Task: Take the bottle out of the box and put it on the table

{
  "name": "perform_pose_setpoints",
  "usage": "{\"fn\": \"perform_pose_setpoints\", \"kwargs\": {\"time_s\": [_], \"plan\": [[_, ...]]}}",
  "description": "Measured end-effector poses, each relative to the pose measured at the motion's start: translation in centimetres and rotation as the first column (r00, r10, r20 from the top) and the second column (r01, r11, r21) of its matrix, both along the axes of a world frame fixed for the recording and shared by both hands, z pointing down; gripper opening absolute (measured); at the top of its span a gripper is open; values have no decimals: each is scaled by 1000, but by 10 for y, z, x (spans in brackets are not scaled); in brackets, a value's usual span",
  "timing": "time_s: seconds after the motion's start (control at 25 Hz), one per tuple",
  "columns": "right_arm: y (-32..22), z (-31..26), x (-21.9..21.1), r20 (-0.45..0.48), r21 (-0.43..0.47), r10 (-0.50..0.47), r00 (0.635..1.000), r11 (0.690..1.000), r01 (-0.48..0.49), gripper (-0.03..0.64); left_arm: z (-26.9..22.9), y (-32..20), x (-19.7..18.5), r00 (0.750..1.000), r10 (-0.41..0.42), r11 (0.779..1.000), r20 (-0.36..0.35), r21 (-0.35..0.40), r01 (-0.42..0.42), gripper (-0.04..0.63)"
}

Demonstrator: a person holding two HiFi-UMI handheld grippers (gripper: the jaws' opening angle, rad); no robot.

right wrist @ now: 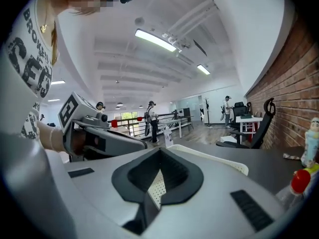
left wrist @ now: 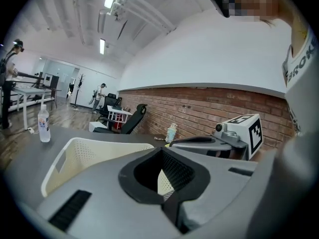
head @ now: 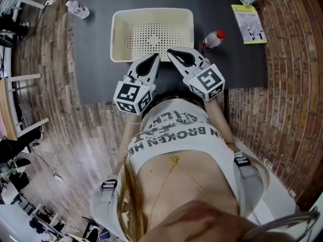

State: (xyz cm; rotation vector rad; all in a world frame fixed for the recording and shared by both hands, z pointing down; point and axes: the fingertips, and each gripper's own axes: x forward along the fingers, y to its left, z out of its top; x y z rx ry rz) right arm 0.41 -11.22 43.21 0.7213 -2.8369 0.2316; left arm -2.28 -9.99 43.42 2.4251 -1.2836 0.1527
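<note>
Left gripper (head: 154, 57): jaws closed together, nothing between them. Right gripper (head: 170, 52): jaws likewise closed and empty. Both tips sit side by side over the near rim of the cream perforated plastic box (head: 151, 11), which has nothing in it. The clear plastic bottle with red cap (head: 213, 40) lies tilted on the dark grey table (head: 96, 59), just beside the box's right wall and apart from both grippers.
</note>
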Motion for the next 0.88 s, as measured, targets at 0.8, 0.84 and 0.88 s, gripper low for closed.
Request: {"fn": "perform_pose_setpoints", "kwargs": {"time_s": [0.8,0.84,0.88], "plan": [[-8,-58,-16,95,88,26,995,996,-34,8,-60,-7,-9,996,43,977,75,203,-58,0],[-8,-58,-16,97,88,25,995,996,-34,8,-60,-7,-8,996,44,977,76,203,-59,0],[-7,-59,-16,97,90,23,995,995,-32,8,-60,-7,-7,996,45,977,77,202,-60,0]]}}
